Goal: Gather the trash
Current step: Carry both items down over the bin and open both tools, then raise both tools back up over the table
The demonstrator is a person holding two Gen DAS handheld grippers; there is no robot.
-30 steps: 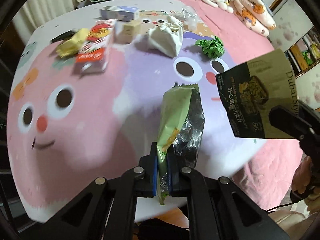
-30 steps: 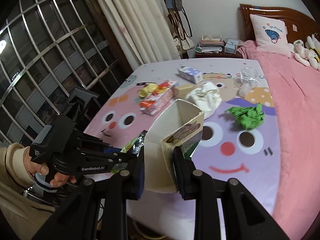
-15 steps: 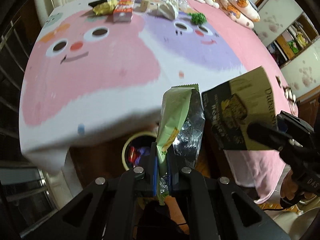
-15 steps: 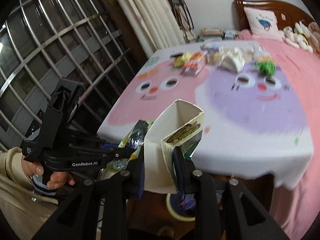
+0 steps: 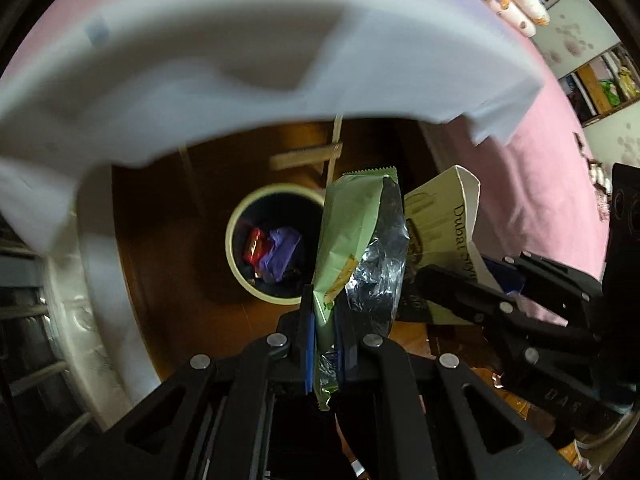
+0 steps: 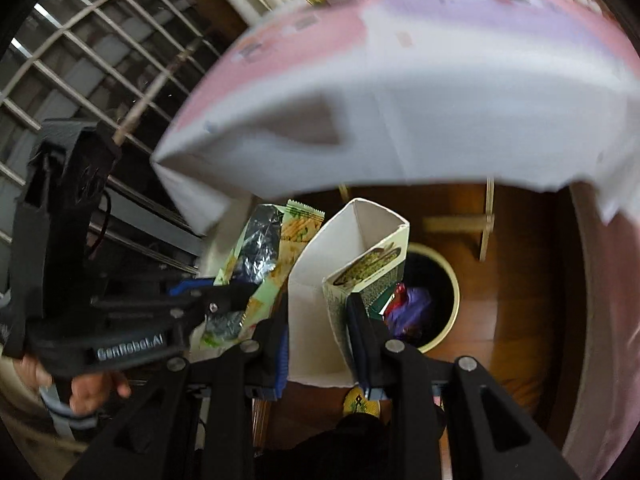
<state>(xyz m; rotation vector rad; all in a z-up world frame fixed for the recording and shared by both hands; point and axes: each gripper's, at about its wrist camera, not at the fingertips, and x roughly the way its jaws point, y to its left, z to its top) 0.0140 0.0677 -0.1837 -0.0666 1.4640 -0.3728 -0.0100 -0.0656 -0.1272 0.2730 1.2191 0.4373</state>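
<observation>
Both grippers have dropped from above the bedspread to below its hanging white edge [image 5: 248, 92], so the bed's cartoon faces and the litter on top have slid out of sight and a brown wooden floor [image 5: 168, 216] now fills the middle of each view. Starting at the left, the left gripper [image 5: 325, 344] is still pinched tight on the bottom of the green snack wrapper [image 5: 348, 216], whose silver lining bulges open to the right. Beyond it on the floor stands a round waste bin [image 5: 240, 216] with a pale rim, holding a red wrapper [image 5: 254, 244] and something purple [image 5: 280, 252]; half a second ago only part of its rim showed. Further right, the right gripper [image 6: 318, 340] keeps its 2 fingers clamped on the open cream and dark green carton [image 6: 356, 248], now held just beside the snack wrapper and partly over the bin's mouth. A hand [image 6: 86, 392] grips the left gripper's handle.
</observation>
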